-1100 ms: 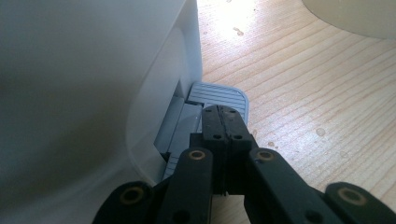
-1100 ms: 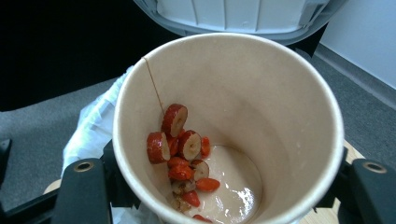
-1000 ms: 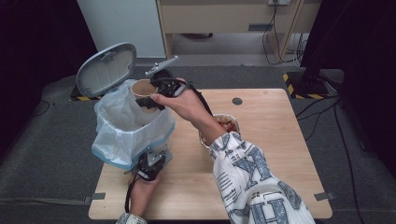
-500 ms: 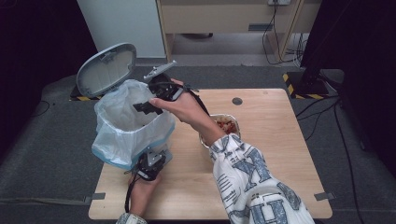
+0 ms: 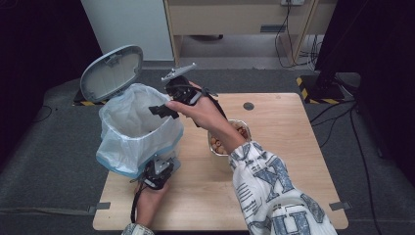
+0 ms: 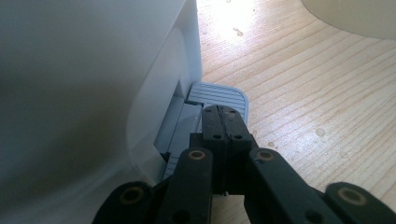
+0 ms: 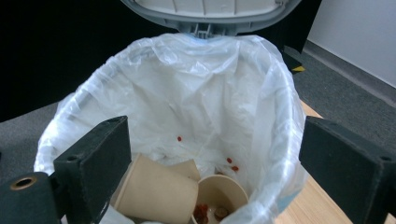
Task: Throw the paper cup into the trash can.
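Cups point(image 7: 187, 191) in bin point(image 5: 134, 147), bowl point(image 5: 244, 129) beside

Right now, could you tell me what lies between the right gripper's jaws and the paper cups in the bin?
Nothing: in the right gripper view, the right gripper hangs open above the paper cups, with bare air and the bin liner around.

The high view is soft and a bit grainy, with dark room edges around the lit pale wooden desk point(image 5: 288, 147). In the left gripper view, bright glare washes out the desk's far edge, and the white plastic bin wall point(image 6: 84, 93) up close is blurry. The right gripper view is clear and evenly lit.
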Demonstrator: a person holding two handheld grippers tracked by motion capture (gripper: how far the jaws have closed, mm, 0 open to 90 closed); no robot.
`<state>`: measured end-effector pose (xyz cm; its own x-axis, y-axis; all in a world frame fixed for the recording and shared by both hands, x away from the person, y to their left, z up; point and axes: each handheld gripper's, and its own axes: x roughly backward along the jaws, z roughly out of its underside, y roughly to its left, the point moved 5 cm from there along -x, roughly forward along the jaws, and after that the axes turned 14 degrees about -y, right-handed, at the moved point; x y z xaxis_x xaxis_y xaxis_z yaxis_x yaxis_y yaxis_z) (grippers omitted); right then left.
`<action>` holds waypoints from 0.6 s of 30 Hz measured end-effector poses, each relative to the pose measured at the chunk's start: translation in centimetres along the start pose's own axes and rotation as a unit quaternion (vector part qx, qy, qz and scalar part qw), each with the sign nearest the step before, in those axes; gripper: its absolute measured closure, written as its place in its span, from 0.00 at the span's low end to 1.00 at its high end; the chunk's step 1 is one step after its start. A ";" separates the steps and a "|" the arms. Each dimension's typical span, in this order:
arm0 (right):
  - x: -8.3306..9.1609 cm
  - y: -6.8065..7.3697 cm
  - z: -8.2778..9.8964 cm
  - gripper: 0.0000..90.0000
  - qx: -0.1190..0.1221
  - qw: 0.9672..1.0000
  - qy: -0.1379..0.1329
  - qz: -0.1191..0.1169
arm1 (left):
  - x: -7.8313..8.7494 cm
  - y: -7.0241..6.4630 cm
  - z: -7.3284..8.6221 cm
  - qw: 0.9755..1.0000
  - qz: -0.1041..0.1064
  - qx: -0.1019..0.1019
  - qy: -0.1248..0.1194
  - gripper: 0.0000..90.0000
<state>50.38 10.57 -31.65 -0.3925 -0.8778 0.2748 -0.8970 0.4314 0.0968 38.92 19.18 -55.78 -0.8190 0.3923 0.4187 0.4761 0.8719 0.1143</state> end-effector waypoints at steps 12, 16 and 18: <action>2.1 -1.4 1.0 0.10 0.004 1.000 0.003 0.016 | 0.0 0.0 0.0 1.000 0.001 -0.003 0.002 0.99; 3.1 -2.0 1.1 0.10 0.003 1.000 -0.003 0.025 | 0.0 0.0 0.0 1.000 0.001 -0.003 0.002 0.99; 3.7 -2.3 1.1 0.10 0.002 1.000 -0.004 0.029 | 0.0 0.0 0.0 1.000 0.001 -0.004 0.003 0.99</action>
<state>50.81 6.13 -31.93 -0.4455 -0.8528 0.2724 -0.8734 0.4809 0.0771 38.94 19.20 -55.76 -0.8166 0.3923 0.4235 0.4799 0.8691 0.1203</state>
